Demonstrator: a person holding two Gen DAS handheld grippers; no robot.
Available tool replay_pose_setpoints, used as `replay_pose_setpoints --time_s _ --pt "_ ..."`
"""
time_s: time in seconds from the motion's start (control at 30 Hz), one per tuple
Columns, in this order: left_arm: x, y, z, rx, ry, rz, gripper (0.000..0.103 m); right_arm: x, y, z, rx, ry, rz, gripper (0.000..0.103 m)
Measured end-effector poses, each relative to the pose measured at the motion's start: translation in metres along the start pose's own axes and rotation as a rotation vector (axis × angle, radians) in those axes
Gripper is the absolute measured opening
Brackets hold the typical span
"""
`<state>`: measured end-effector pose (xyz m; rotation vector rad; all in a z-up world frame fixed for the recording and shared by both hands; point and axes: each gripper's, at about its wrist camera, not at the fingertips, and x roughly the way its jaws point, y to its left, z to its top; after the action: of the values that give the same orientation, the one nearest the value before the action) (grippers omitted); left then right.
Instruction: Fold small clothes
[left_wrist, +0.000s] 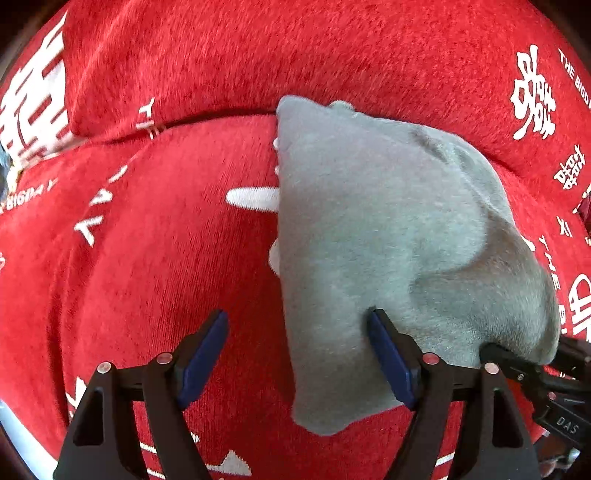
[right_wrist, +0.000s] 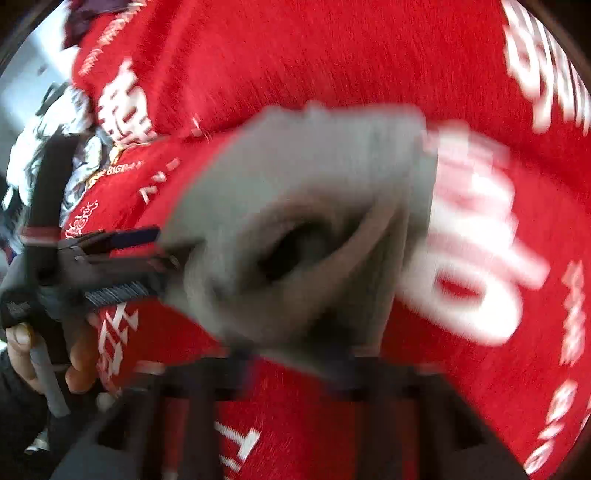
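A grey sock (left_wrist: 388, 236) lies on a red blanket (left_wrist: 166, 258) printed with white characters and lettering. Seen from the left wrist, the sock runs from about twelve o'clock down to six o'clock, its narrow end up top and its lower end spreading toward five o'clock. The blanket has a fold line crossing behind the sock from nine o'clock toward three o'clock.

The left gripper (left_wrist: 299, 332) stands with its jaws wide apart, pointing steeply down at the cloth. Its blue-padded fingers (left_wrist: 207, 354) straddle the sock's left edge: one pad sits over bare red blanket at seven o'clock, the other presses against or rests on the grey fabric at five o'clock. The pads are not squeezing the sock.

At four o'clock in that same view, the right gripper (left_wrist: 517, 360) reaches in from the edge, its dark tips meeting the sock's lower right corner, pinched onto the fabric there.

From the right wrist, everything is smeared by motion. The sock (right_wrist: 295, 221) fills the centre, bunched, with a dark opening in it near the middle, and its lower edge comes down to that gripper's own fingers at six o'clock, where the blur hides the tips. At nine o'clock the left gripper (right_wrist: 147, 258) meets the sock's edge, held by a person's hand (right_wrist: 48, 350) at eight o'clock. Crumpled pale clothes (right_wrist: 55, 140) lie beyond the blanket at ten o'clock.
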<state>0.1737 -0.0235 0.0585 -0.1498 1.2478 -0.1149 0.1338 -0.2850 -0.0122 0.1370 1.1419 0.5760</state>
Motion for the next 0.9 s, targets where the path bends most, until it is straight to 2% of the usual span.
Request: replay_pose_setpoints --time_s 0.1,0.17,0.2,0.23,0.27,0.3,0.33,0.43,0.5,0.53,0.57,0.6,0.63,0.73,0.83,0.9 --pt "-0.01 0.002 0.002 -0.014 -0.015 -0.001 0.079 -0.015 -0.005 -0.011 0.024 -0.048 0.031 0.02" --pt "-0.019 -0.002 0.002 0.012 -0.045 0.014 0.079 -0.041 0.0 -0.014 -0.001 -0.117 0.033 0.022" --pt "-0.02 -0.003 0.003 0.018 -0.049 0.016 0.079 -0.058 0.005 -0.014 -0.022 -0.166 0.02 0.031" --pt "-0.02 -0.004 0.004 0.02 -0.048 0.014 0.079 -0.068 0.01 -0.013 -0.037 -0.196 0.013 0.047" --pt "-0.019 -0.004 0.004 0.017 -0.043 0.014 0.079 -0.078 0.014 -0.011 -0.053 -0.235 0.006 0.056" --pt "-0.017 -0.004 0.005 0.011 -0.034 0.017 0.079 -0.084 0.017 -0.007 -0.071 -0.268 -0.006 0.07" --pt "-0.016 -0.004 0.005 0.006 -0.027 0.019 0.079 -0.085 0.024 -0.001 -0.096 -0.285 -0.019 0.072" --pt "-0.017 -0.002 0.002 -0.009 -0.025 0.005 0.079 -0.075 0.037 0.01 -0.151 -0.244 -0.077 0.072" --pt "-0.016 -0.002 0.0 0.001 -0.021 0.011 0.079 -0.06 0.04 0.01 -0.167 -0.206 -0.057 0.072" --pt "-0.014 -0.002 0.0 0.008 -0.017 0.017 0.079 -0.046 0.04 0.01 -0.175 -0.159 -0.045 0.066" --pt "-0.012 -0.001 0.0 0.013 -0.012 0.018 0.079 -0.035 0.038 0.01 -0.177 -0.125 -0.058 0.048" --pt "-0.01 0.001 0.0 0.013 -0.006 0.014 0.079 -0.021 0.034 0.01 -0.172 -0.066 -0.08 0.005" --pt "-0.01 0.003 -0.001 0.007 -0.004 0.005 0.079 -0.018 0.028 0.009 -0.145 -0.051 -0.078 0.007" --pt "-0.009 0.009 -0.005 -0.009 -0.009 -0.025 0.08 -0.035 0.007 -0.007 -0.074 -0.137 -0.03 0.007" --pt "0.001 0.011 -0.01 -0.011 0.017 -0.033 0.083 -0.023 -0.019 -0.023 -0.002 -0.093 -0.04 0.006" --pt "-0.001 0.01 -0.013 -0.011 0.007 -0.029 0.083 -0.021 -0.019 -0.028 -0.012 -0.111 -0.028 0.006"
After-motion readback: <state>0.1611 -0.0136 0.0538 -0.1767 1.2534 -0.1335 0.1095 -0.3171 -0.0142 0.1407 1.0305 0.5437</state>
